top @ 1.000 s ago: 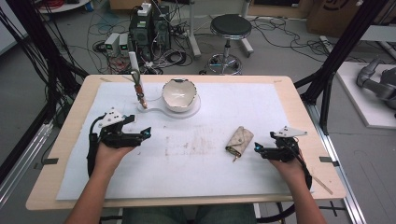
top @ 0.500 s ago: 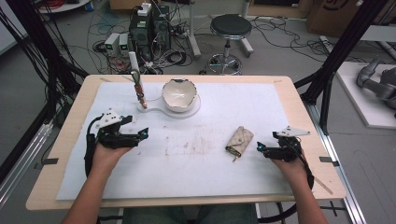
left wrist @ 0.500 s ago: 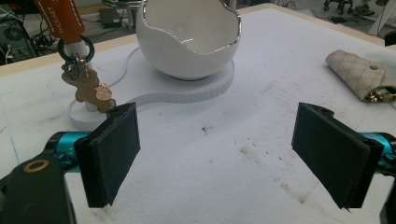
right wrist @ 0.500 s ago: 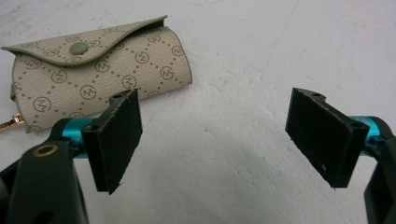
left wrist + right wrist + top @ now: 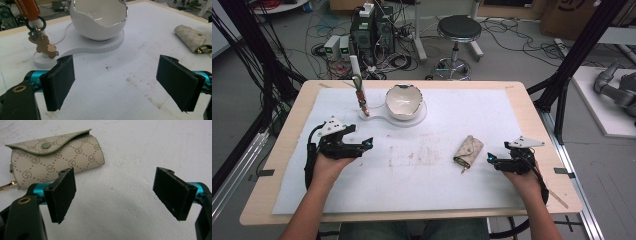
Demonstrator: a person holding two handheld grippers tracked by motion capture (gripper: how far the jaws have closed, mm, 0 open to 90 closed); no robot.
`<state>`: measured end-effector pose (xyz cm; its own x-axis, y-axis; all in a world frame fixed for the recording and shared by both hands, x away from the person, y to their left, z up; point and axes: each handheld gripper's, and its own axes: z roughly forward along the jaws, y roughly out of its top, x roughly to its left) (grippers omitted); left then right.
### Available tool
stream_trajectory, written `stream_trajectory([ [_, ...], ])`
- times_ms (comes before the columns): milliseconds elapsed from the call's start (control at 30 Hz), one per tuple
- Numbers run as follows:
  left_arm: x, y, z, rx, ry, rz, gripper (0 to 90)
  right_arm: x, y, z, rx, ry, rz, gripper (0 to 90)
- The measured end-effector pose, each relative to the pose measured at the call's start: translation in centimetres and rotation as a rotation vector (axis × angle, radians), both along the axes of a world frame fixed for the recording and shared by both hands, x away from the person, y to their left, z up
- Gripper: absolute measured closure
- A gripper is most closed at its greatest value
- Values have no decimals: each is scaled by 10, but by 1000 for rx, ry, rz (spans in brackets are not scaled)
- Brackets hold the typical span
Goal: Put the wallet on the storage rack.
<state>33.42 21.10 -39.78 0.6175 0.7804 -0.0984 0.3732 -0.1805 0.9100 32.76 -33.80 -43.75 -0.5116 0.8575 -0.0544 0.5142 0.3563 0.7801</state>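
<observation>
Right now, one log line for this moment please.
left gripper: open, empty | right gripper: open, empty, beside key pouch | bowl: on white stand

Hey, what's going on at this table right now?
A person sits at a table covered in white sheet, holding a gripper in each hand. Both are open and hold nothing. The left gripper rests on the sheet, facing a white bowl on a white stand that also has a keychain hanging at its end. The right gripper sits just beside a small patterned key pouch, not touching it. Nothing has been picked up.
</observation>
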Motion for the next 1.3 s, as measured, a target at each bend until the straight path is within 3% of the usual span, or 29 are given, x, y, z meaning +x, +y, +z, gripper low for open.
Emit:
stream_trajectory([
  [167, 2, -9, 0, -5, 8, -11, 153, -5, -7, 1, 8, -4, -10, 190],
  [400, 5, -36, -2, 15, 10, -50, 153, -14, -24, 0, 31, 7, -55, 190],
  [600, 6, -54, -2, 16, 17, -69, 152, -17, -28, -1, 28, 14, -45, 189],
  [933, 10, -110, 0, 20, 36, -99, 148, -25, -32, -1, 37, 9, -36, 189],
  [967, 12, -123, 2, 28, 39, -111, 148, -25, -32, -1, 34, 10, -36, 189],
  [1067, 14, -137, 3, 45, 38, -124, 147, -25, -33, -2, 34, 9, -33, 189],
  [1100, 15, -153, 4, 71, 31, -140, 148, -25, -33, -2, 34, 9, -33, 189],
  [1233, 16, -173, 5, 103, 32, -163, 148, -24, -32, -2, 32, 7, -27, 189],
  [1300, 16, -193, 2, 123, 40, -180, 147, -24, -32, -2, 30, 7, -26, 189],
])
